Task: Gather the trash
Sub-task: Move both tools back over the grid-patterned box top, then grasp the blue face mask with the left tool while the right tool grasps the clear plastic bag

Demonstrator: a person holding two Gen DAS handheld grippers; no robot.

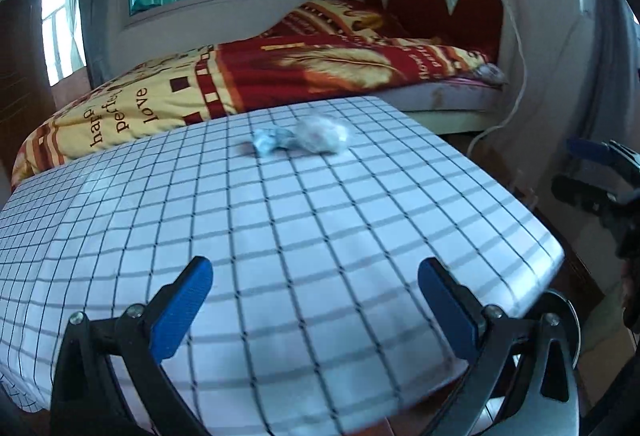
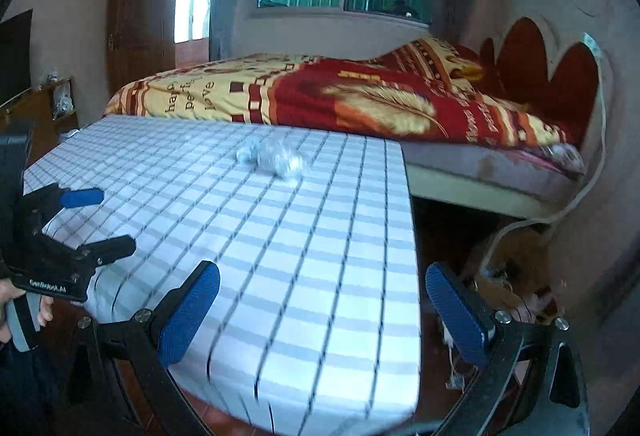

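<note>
Checked cloth [image 1: 320,236] covers the flat table, with a bed [image 1: 280,72] under a red and yellow blanket behind it. Two crumpled, soft wads of trash [image 1: 304,138] lie touching near the far edge. Both the left gripper [image 1: 316,308] and the right gripper [image 2: 322,312] hover over the near edge, blue textured pads spread wide and empty.

Counter [image 1: 280,236], checked cloth: two crumpled wads of trash [image 1: 302,138], touching, near its far edge. Left tongs [image 1: 316,300]: blue pads spread wide above the near edge, empty. Right tongs [image 1: 600,176]: off the right edge. Bed [image 1: 240,84] behind.
</note>
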